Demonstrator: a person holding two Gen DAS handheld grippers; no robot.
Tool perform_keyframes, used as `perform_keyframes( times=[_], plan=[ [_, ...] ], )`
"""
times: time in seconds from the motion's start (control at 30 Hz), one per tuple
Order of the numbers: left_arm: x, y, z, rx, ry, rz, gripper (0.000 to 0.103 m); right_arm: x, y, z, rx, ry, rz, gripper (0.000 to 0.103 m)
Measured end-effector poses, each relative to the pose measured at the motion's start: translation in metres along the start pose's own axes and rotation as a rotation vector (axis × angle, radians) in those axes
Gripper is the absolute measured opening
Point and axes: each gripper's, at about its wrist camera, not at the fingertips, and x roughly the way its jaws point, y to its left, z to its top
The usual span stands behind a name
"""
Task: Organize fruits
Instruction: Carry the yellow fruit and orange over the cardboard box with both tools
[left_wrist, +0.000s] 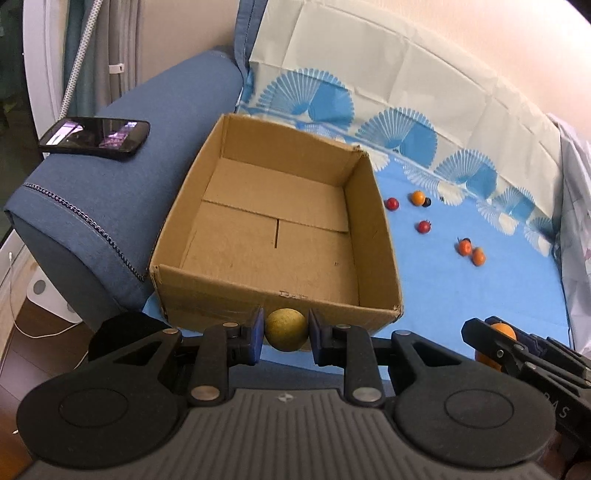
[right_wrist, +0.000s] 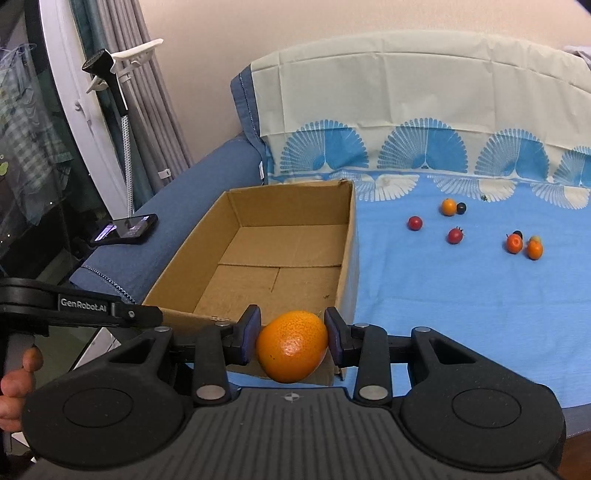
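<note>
Yellowish ball (left_wrist: 287, 329) in left gripper (left_wrist: 286, 334), orange (right_wrist: 291, 346) in right gripper (right_wrist: 291, 341), both just short of empty box's near wall (left_wrist: 229, 301) (open cloth (left_wrist: 461, 291) rightward)

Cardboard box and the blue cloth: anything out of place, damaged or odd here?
Mostly tidy. The cardboard box is empty, its near right corner frayed. A phone lies on the sofa arm, unrelated to the fruit. Small fruits lie scattered on the blue cloth. Nothing spilled.
</note>
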Motion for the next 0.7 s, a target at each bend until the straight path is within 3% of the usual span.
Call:
perform_keyframes(
  times=[0.33, 0.7],
  plan=[
    [-0.009, -0.002, -0.005, 0.002, -0.003, 0.031, 0.028, 0.003, -0.007, 0.000, 0.045, -0.015, 0.045, 0.039],
    [0.009, 0.005, 0.005, -0.018, 0.023, 0.017, 0.028, 0.016, -0.006, 0.003, 0.015, 0.009, 0.015, 0.040]
  ],
)
